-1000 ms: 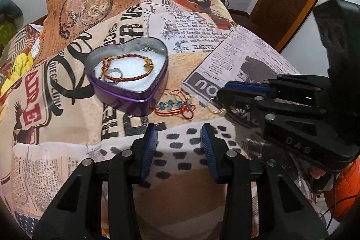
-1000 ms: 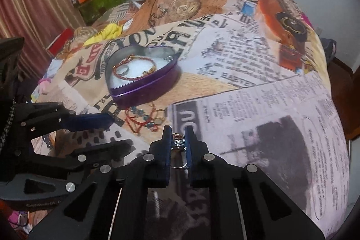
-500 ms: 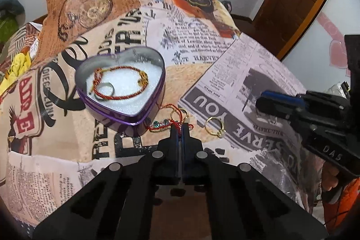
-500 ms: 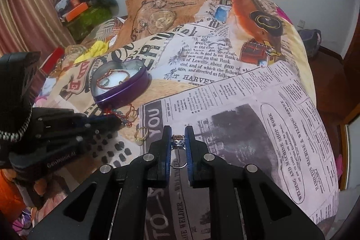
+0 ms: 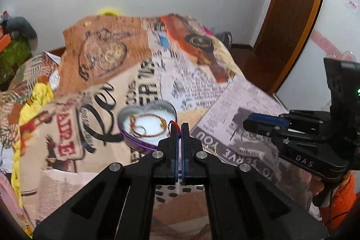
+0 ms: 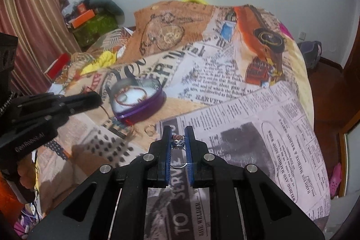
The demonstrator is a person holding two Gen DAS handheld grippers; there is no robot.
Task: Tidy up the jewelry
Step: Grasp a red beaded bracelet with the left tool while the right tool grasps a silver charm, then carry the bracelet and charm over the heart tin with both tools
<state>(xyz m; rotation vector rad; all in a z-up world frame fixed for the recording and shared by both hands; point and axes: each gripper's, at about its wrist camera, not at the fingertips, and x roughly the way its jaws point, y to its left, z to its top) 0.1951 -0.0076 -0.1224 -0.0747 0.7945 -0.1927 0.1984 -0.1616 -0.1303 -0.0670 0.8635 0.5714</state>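
While the left gripper (image 5: 179, 127) pinches a red cord bracelet (image 5: 175, 125) between closed fingers, above the bed (image 5: 236, 109), the right gripper (image 6: 178, 138) clamps a stone-set ring (image 6: 178, 140). Toward the bed's middle sits a purple heart-shaped tin (image 6: 137, 102) with another bracelet (image 5: 147, 127) inside; a gold ring (image 6: 150, 128) lies just beside it.
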